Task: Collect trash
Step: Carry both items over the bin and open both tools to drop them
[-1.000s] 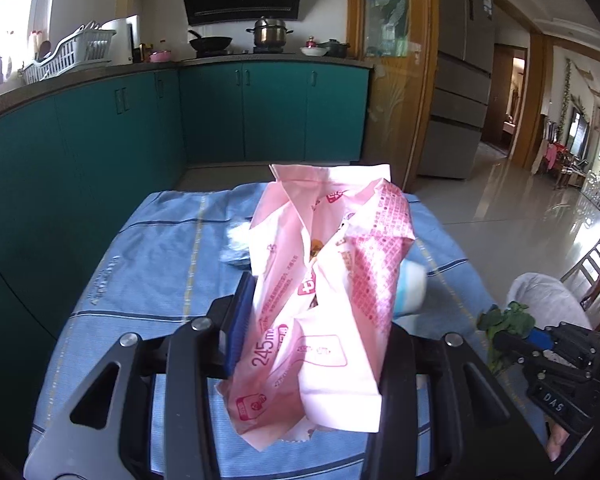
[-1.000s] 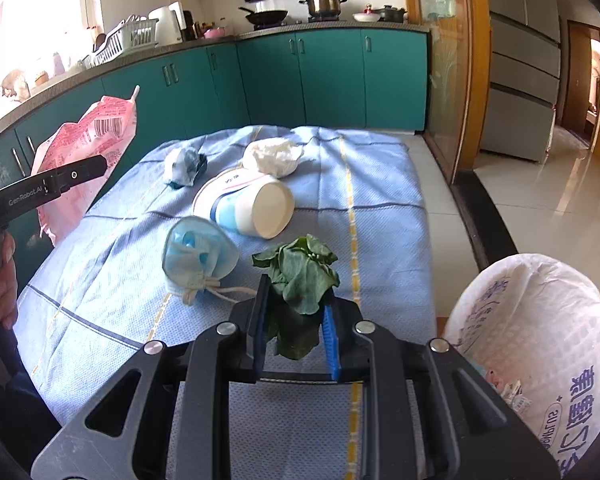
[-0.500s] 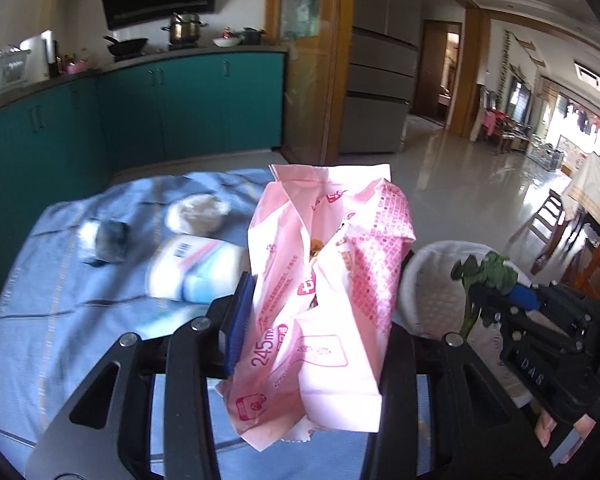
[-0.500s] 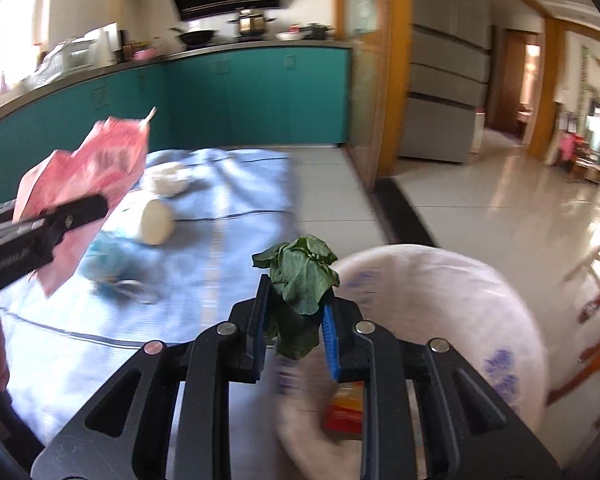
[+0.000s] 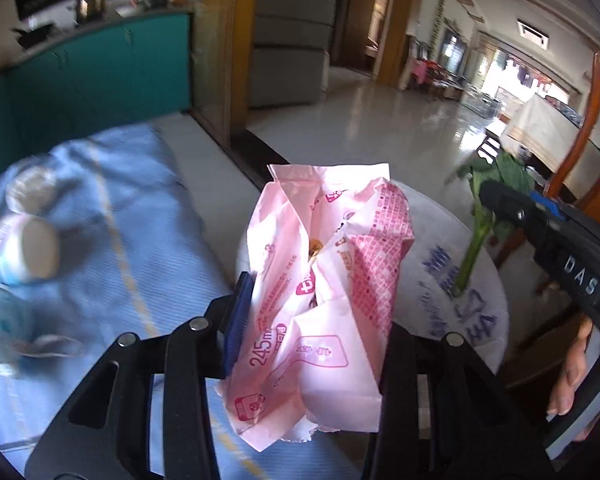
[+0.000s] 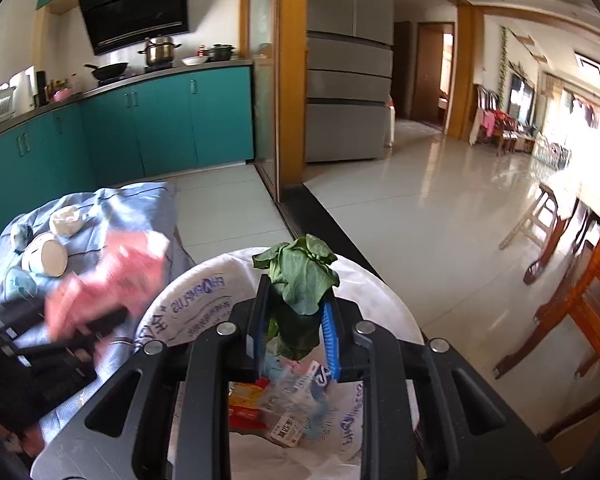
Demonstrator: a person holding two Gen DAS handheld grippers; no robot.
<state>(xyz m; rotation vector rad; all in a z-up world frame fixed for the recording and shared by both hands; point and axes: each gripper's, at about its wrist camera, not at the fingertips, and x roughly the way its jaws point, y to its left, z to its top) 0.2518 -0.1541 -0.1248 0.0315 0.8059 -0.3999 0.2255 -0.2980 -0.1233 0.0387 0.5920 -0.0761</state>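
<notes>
While the white trash bag [image 6: 204,296] gapes beside the blue-clothed table [image 5: 112,216], open tiled floor beyond, the right gripper [image 6: 296,328] pinches a green leaf [image 6: 300,276] above its mouth; the left gripper [image 5: 312,320] clamps a crumpled pink wrapper [image 5: 324,280], blurred from the right-wrist view, hiding its right finger.

Each gripper is a matte black frame with triangular cut-outs in its two broad arms and round silver screw heads on the linkage joints. The left gripper [image 5: 312,316] carries a dark blue ribbed pad on its visible finger, at lower centre of the left wrist view. The right gripper [image 6: 296,320] has bright blue ribbed pads [image 6: 329,336]. Seen from the side at the right edge of the left wrist view, its black body bears white letters "DAS", with bare fingers [image 5: 572,364] wrapped beneath it.
</notes>
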